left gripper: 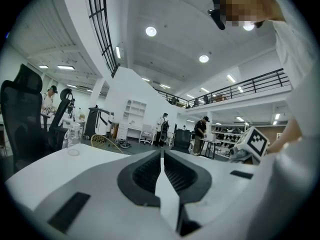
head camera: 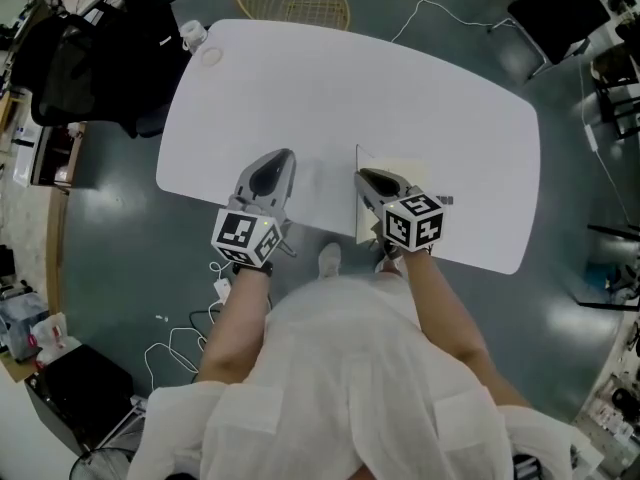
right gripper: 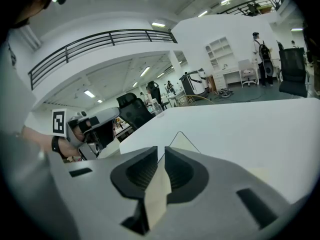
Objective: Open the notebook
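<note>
Near table [head camera: 400, 88] edge, 6 o'clock side: notebook [head camera: 405, 166], cream page showing, at 3 o'clock of left gripper [head camera: 288, 155].
Right gripper [right gripper: 161, 156]: jaws narrow, pinching the cover [right gripper: 182, 141]; its corner pokes up beyond the tips.
Left gripper: jaws nearly together, nothing between them, over bare table.
Handling: probably light; cover thin and bendy, likely to slip from a shallow pinch.
Hold: free edge opposite the spine, well in; body may need pinning.
</note>
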A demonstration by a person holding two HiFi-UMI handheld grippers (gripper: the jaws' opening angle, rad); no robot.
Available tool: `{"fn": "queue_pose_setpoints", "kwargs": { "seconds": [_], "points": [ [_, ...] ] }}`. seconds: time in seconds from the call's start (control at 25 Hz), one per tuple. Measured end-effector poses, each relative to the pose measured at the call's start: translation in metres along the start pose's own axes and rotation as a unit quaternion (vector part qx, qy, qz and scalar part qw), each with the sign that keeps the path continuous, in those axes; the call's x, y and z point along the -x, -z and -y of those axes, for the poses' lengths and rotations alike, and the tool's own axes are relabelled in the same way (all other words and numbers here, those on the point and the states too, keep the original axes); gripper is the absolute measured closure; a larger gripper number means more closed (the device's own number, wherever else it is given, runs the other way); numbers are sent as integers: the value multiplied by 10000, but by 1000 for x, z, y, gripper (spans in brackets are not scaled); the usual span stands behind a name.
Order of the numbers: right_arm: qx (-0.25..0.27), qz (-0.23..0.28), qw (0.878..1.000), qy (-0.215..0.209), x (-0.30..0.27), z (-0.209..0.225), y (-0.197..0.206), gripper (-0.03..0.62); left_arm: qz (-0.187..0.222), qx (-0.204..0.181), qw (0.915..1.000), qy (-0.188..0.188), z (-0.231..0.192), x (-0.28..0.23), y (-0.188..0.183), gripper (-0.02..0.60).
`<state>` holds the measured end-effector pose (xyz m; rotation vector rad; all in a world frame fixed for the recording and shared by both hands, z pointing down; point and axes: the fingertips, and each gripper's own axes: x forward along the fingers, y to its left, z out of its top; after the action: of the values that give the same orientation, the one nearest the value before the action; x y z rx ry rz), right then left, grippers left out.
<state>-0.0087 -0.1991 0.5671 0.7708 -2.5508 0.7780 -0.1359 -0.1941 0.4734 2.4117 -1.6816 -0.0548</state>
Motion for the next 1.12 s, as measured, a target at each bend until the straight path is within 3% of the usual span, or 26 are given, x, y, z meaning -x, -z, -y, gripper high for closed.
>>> {"fn": "queue_pose_setpoints", "kwargs": {
  "seconds": [0.4,0.6,1.12],
  "points": [
    [182,-142,9994,-261,-29,-21,2,546,51,9,9993,-380,-26,27,0,558],
    [277,-23,9994,-227,-26,-22,-8,545,79,3,9992,-400,-29,29,-2,558],
    [347,843,9949,422,27,8,-61,546,249,-131,9994,-211,-20,15,-28,558]
  ]
}}
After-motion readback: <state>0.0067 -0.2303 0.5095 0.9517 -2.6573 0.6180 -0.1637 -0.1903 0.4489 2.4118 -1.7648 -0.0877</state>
